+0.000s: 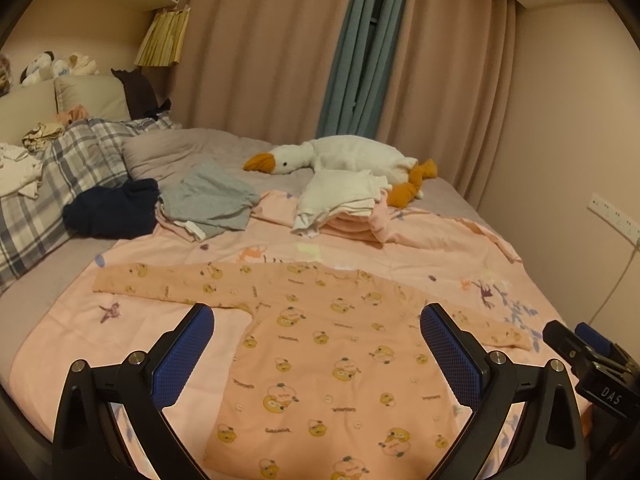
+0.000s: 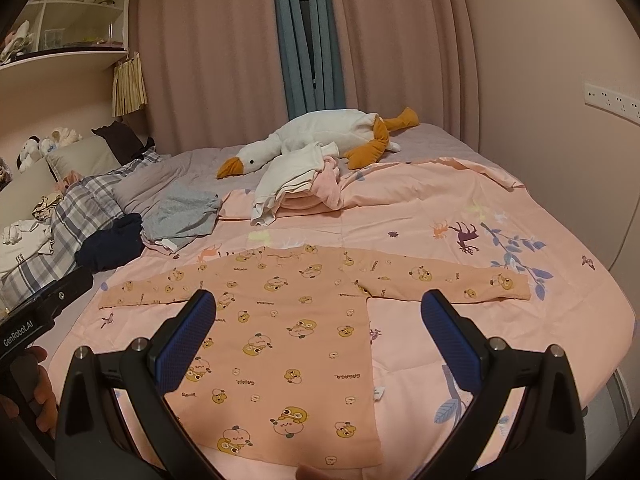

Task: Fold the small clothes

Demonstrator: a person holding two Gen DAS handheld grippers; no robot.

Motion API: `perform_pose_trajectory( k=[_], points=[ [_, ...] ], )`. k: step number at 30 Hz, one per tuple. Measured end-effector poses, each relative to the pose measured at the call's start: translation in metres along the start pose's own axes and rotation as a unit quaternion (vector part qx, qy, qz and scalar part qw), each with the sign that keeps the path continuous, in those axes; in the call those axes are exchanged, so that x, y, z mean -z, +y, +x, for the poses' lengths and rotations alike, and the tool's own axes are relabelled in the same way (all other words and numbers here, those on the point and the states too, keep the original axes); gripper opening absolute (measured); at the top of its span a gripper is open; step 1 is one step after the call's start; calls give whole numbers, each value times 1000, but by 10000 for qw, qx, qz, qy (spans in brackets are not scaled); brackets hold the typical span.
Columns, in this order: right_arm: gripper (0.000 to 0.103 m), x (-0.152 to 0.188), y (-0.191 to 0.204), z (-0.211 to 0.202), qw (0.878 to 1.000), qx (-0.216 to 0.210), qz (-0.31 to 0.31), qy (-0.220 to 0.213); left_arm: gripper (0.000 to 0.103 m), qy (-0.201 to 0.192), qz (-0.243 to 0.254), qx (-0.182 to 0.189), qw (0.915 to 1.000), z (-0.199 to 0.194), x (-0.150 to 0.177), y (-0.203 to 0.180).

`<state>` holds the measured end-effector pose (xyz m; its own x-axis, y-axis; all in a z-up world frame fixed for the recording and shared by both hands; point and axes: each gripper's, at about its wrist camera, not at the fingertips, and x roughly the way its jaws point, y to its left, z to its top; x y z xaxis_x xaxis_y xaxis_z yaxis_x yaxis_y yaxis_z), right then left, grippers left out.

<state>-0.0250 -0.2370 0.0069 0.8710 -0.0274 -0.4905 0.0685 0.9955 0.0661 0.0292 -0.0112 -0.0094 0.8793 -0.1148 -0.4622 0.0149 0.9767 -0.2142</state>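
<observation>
An orange long-sleeved child's shirt (image 1: 320, 360) (image 2: 288, 344) with a yellow cartoon print lies flat on the pink bedspread (image 1: 360, 248) (image 2: 420, 208), both sleeves spread out sideways. My left gripper (image 1: 316, 320) hovers open above the shirt's body, blue pads wide apart and nothing between them. My right gripper (image 2: 320, 308) is likewise open over the shirt, near its right armpit. The right gripper's body (image 1: 592, 364) shows at the right edge of the left wrist view. A hand holds the left gripper's handle (image 2: 36, 320) at the left edge of the right wrist view.
A folded stack of white and pink clothes (image 1: 344, 208) (image 2: 296, 188) sits behind the shirt. Grey garments (image 1: 208, 200) (image 2: 180, 216) and a dark blue one (image 1: 112, 212) (image 2: 112, 248) lie at the left. A goose plush (image 1: 340, 160) (image 2: 320, 136), plaid bedding (image 1: 60, 176) and curtains are beyond.
</observation>
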Motion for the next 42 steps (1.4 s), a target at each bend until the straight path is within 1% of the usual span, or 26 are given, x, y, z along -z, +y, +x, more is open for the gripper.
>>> perform_pose_trajectory(
  k=[16,19,21,22,24,26,28,29,31,32,34,35,36,37,38,39,40,41,42],
  points=[
    [103,1,1,2,10000,-28,49,-30,102,46,3,-31,10000,5,0,-2],
    [103,0,0,5,9999,-100,32,-24,102,47,30,56,10000,11,-2,-2],
    [103,-5,-5,10,9997,-222,27,-25,102,134,2,238,9996,26,-5,3],
    [103,-10,-9,14,9997,-242,54,26,102,218,-59,257,9994,39,-8,7],
    [103,-22,-21,25,9997,-188,104,105,102,376,-156,169,9990,64,-12,15],
    [103,-34,-39,38,9998,-10,164,129,102,444,-232,145,9986,97,-15,27],
    [103,-45,-62,55,9985,363,351,233,102,541,-367,157,9977,127,-13,40],
    [103,-51,-77,66,9969,576,455,291,102,674,-485,229,9963,147,-11,47],
    [103,-57,-104,90,9932,812,686,472,102,877,-772,446,9921,184,-4,63],
    [103,-59,-121,105,9906,834,893,615,102,1041,-882,487,9895,199,-1,67],
    [102,-55,-157,134,9840,711,1373,883,102,1561,-1092,665,9794,235,10,75],
    [101,-50,-179,151,9781,642,1681,1044,102,1804,-1165,639,9746,252,19,79],
    [99,-42,-201,167,9704,647,1996,1196,102,1961,-1179,546,9719,264,26,83],
    [96,-33,-222,181,9605,779,2314,1334,102,2146,-1150,417,9690,276,35,87],
    [91,-28,-232,186,9538,920,2488,1412,102,2365,-1114,261,9649,288,45,92],
    [91,-18,-251,194,9453,1043,2747,1416,98,2514,-1136,131,9611,296,53,97],
    [91,-12,-260,198,9413,1027,2899,1394,96,2650,-1242,45,9562,304,61,105],
    [90,-4,-273,201,9351,995,3079,1443,96,2598,-1347,85,9562,305,65,109],
    [90,2,-282,203,9288,994,3228,1527,96,2419,-1374,133,9604,299,64,110]
  ],
)
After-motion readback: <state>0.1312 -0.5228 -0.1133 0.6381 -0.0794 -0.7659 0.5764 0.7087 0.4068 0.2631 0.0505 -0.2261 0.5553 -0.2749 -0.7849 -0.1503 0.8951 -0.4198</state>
